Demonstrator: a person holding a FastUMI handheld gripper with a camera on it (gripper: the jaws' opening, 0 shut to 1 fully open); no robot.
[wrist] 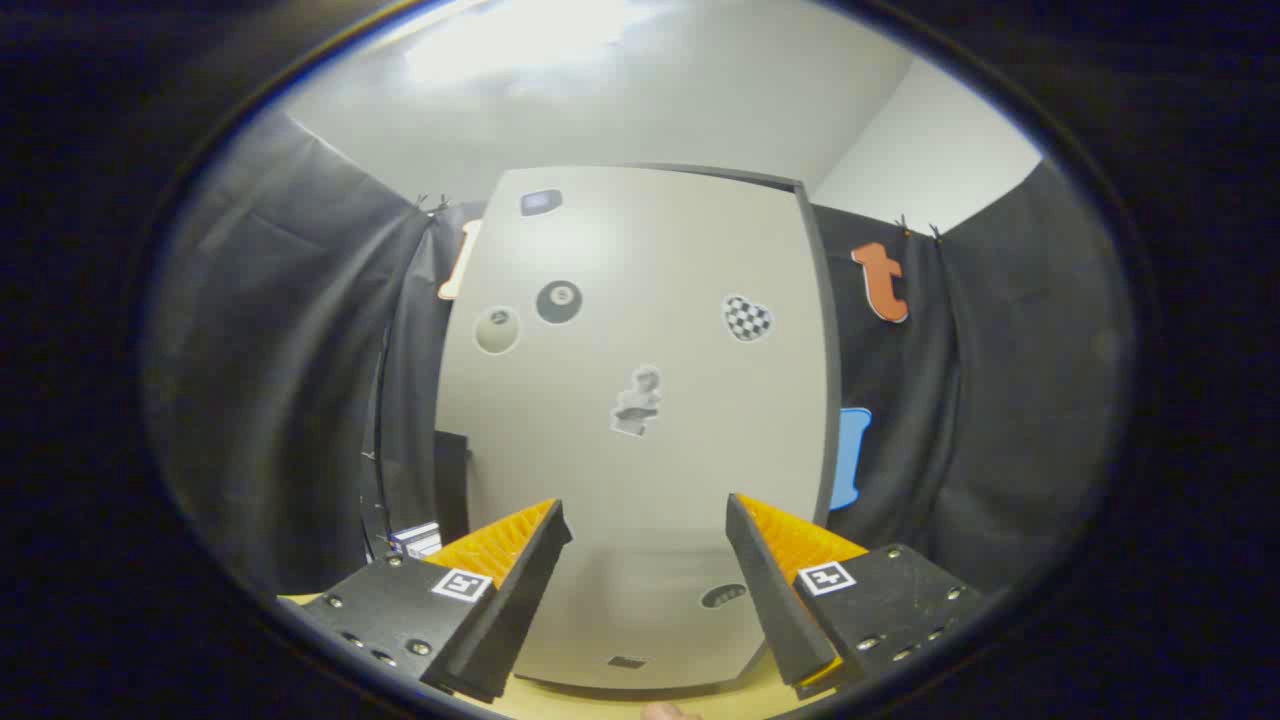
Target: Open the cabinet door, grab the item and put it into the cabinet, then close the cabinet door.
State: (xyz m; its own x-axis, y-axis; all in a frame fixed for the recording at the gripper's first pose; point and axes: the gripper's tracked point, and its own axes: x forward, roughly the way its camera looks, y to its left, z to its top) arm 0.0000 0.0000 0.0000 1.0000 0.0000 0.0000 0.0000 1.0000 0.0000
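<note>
Spread wide with nothing between its fingers, my hand-held gripper point(648, 560) faces the closed cabinet door point(640, 420), which stands on the tabletop point(600, 702) and carries stickers. Beside the cabinet's left edge sits what may be a small box point(417, 539).

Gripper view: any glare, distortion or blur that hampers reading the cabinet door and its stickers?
Gripper view: fisheye bows the cabinet door outward at its edges; a soft ceiling-light sheen lies on its upper part without washing it out; the eight-ball sticker and checkered sticker read clearly, the grey figure sticker looks blurry; the gripper is open, fingers apart before the door.
</note>
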